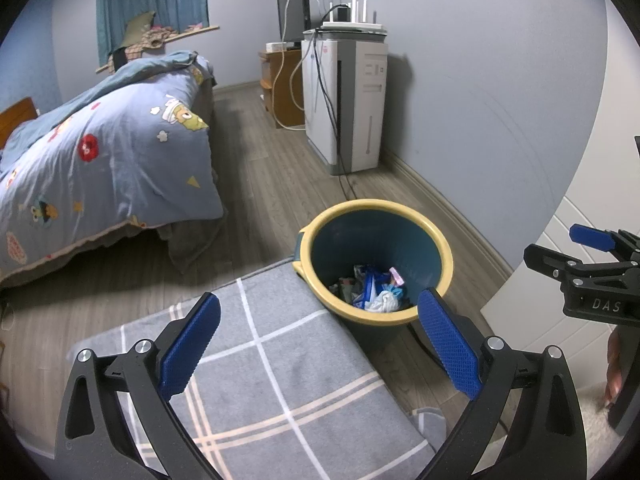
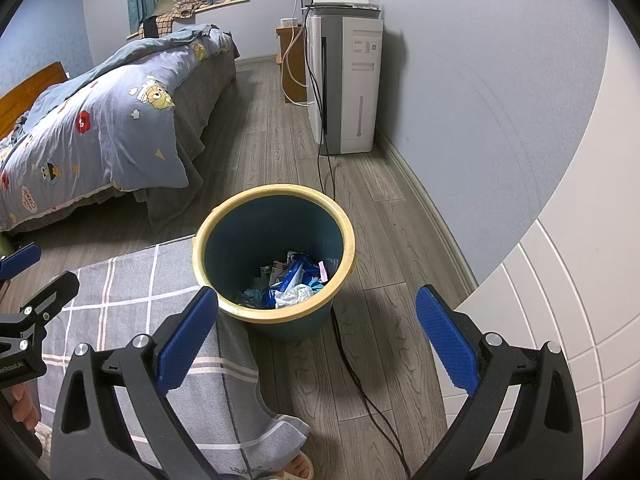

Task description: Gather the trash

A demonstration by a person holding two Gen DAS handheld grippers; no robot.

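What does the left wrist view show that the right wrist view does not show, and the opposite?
Only the left wrist view shows the monitor on the wooden cabinet, and the right hand-held gripper at its edge. Only the right wrist view shows a slippered foot at the bottom and the black cable running past the bin across the floor. Both show the yellow-rimmed trash bin with wrappers inside, the checked grey mat, the bed and the white air purifier.
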